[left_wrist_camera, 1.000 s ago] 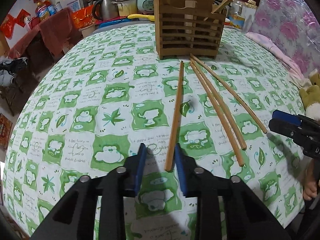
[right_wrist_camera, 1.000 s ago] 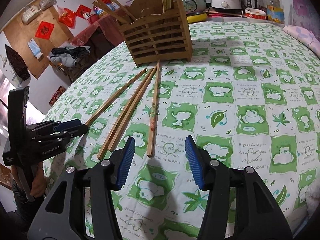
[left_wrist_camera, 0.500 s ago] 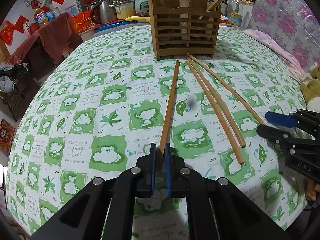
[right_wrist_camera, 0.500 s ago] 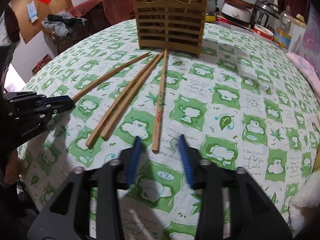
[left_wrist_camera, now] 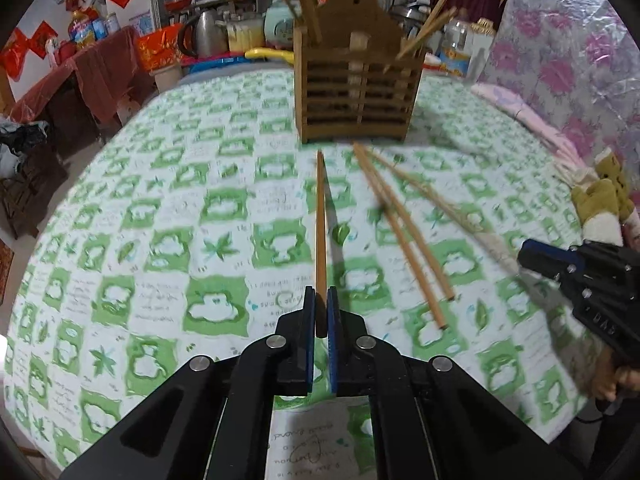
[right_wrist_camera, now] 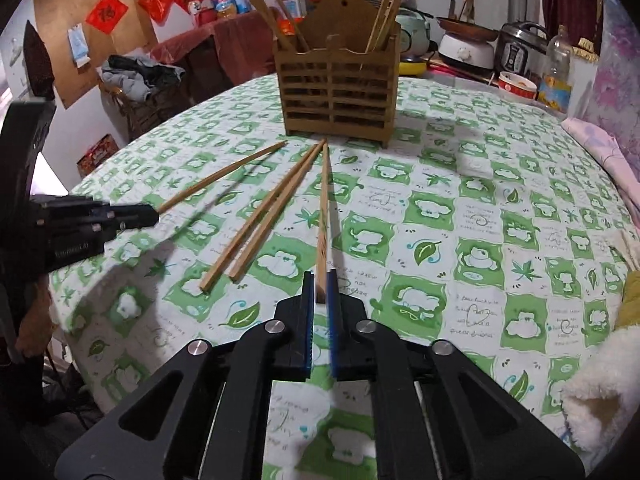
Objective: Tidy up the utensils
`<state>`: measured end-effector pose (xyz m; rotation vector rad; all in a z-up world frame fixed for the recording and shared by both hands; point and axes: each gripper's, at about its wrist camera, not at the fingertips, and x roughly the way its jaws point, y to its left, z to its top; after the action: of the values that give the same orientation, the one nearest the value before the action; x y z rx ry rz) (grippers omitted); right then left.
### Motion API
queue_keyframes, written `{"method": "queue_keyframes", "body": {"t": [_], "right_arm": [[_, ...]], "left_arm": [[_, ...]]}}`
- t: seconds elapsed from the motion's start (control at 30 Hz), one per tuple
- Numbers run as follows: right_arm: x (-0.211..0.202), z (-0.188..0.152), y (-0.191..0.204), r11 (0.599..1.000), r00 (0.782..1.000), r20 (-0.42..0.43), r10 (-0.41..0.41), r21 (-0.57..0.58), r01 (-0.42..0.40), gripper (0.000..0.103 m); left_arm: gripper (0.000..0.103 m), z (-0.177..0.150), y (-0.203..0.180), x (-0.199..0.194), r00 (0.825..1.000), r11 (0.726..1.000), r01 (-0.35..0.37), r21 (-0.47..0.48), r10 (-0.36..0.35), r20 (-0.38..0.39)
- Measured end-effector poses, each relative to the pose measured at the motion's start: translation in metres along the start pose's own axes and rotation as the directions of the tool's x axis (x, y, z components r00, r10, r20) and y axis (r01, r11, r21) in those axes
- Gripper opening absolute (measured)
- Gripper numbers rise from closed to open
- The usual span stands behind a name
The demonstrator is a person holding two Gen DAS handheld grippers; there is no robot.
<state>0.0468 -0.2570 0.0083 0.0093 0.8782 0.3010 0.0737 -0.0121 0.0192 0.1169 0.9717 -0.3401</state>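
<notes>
A slatted wooden utensil holder (left_wrist_camera: 356, 92) (right_wrist_camera: 340, 96) stands at the far side of the table with several chopsticks upright in it. My left gripper (left_wrist_camera: 318, 292) is shut on the near end of one wooden chopstick (left_wrist_camera: 320, 220), which points at the holder. My right gripper (right_wrist_camera: 319, 276) has its jaws closing, and the pads pinch the near end of another chopstick (right_wrist_camera: 323, 208). Two loose chopsticks (right_wrist_camera: 264, 216) (left_wrist_camera: 400, 236) lie side by side between the held ones. Each gripper shows at the edge of the other's view: the left gripper (right_wrist_camera: 150, 216) and the right gripper (left_wrist_camera: 524, 250).
A green and white patterned cloth (left_wrist_camera: 160, 240) covers the round table. A plush toy (left_wrist_camera: 604, 200) (right_wrist_camera: 592, 380) lies at the table's right edge. Pots, a kettle and bottles crowd the counter behind the holder. The near table edge is just below both grippers.
Both grippers have closed on the near ends of their chopsticks, the left first and the right after it. Both have risen slightly and drawn back, and the right one has rolled.
</notes>
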Motion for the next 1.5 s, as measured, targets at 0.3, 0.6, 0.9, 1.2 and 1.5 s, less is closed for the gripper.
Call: {"method": "queue_keyframes", "body": {"t": [0.3, 0.6, 0.9, 1.2, 1.5], "right_arm": [[0.024, -0.007, -0.003, 1.000, 0.996, -0.091, 0.004, 0.014, -0.002, 0.021], [-0.008, -0.003, -0.006, 0.999, 1.000, 0.019, 0.012, 0.033, -0.013, 0.006], [-0.100, 0.069, -0.006, 0.999, 0.951, 0.310, 0.024, 0.014, -0.030, 0.006], [-0.102, 0.127, -0.003, 1.000, 0.926, 0.377, 0.020, -0.008, -0.018, 0.006], [-0.115, 0.211, -0.004, 1.000, 0.862, 0.506, -0.014, 0.008, 0.012, 0.006]], "left_arm": [[0.006, 0.001, -0.004, -0.004, 1.000, 1.000, -0.002, -0.002, 0.002, 0.011], [0.006, 0.004, 0.001, -0.012, 1.000, 1.000, 0.001, -0.024, 0.000, 0.025], [0.006, 0.068, -0.010, -0.066, 0.987, 0.999, 0.045, 0.005, -0.046, 0.155], [0.006, 0.148, -0.027, -0.093, 0.970, 0.998, 0.048, 0.047, -0.058, 0.238], [0.006, 0.240, -0.025, -0.121, 0.935, 0.999, 0.034, 0.019, -0.038, 0.353]]}}
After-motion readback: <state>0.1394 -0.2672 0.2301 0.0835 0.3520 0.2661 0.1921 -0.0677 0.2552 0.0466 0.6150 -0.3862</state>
